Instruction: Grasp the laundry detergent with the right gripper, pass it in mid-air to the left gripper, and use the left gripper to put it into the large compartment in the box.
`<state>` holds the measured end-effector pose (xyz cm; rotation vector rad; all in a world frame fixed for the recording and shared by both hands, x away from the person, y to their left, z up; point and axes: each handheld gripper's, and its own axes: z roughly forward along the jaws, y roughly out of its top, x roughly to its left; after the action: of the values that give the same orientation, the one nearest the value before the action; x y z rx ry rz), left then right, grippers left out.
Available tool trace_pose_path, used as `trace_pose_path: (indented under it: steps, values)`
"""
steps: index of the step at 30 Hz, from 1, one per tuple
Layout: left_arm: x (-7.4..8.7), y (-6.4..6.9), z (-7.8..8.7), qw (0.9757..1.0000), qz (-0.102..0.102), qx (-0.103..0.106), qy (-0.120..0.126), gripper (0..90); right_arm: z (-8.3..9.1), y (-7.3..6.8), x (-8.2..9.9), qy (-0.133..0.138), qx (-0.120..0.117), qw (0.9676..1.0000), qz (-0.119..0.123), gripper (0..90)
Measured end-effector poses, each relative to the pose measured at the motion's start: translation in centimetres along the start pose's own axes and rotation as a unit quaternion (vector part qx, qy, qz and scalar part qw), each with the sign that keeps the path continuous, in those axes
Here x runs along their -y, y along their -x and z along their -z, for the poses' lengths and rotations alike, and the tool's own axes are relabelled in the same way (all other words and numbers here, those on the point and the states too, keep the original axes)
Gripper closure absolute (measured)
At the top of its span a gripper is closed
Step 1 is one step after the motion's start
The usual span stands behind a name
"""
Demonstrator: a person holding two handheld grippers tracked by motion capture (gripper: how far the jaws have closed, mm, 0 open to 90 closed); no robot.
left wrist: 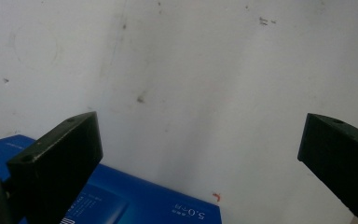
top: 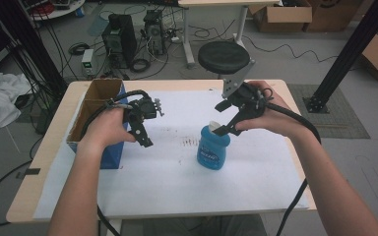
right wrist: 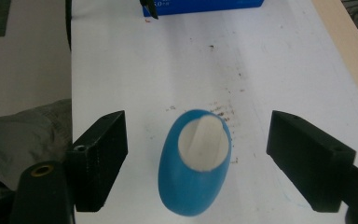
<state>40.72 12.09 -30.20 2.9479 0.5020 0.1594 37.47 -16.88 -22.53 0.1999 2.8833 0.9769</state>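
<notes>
While upright, bottle's (right wrist: 195, 163) white cap.

What things are made of

The blue plastic bottle (top: 213, 149) looks smooth, with a flat white cap (right wrist: 203, 142) that does not shine. The big white paper sheet (top: 177, 167) is dull and has small brown marks. It lies on a pale wooden table (top: 29, 191). The blue cardboard box (top: 112, 150) is brown and rough inside. The black gripper jaws look like dull hard plastic.
</notes>
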Motion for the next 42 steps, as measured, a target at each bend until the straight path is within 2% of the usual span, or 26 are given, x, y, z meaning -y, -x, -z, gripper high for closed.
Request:
trace_pose_path:
  steps: [16,27,42]
  values:
    - [0.0,0.1,0.0,1.0000,0.002,0.001,-0.001,0.4,-0.3,-0.2,5.0,0.009,0.015,0.9993,-0.034,18.7]
    - [-0.2,0.3,-0.2,1.0000,-0.002,0.002,-0.003,0.4,-1.9,-0.7,7.6,0.017,0.020,0.9982,-0.054,18.5]
    - [-0.2,0.2,-0.2,1.0000,-0.002,0.002,-0.004,0.3,-4.2,-1.1,8.8,0.038,0.028,0.9967,-0.067,19.5]
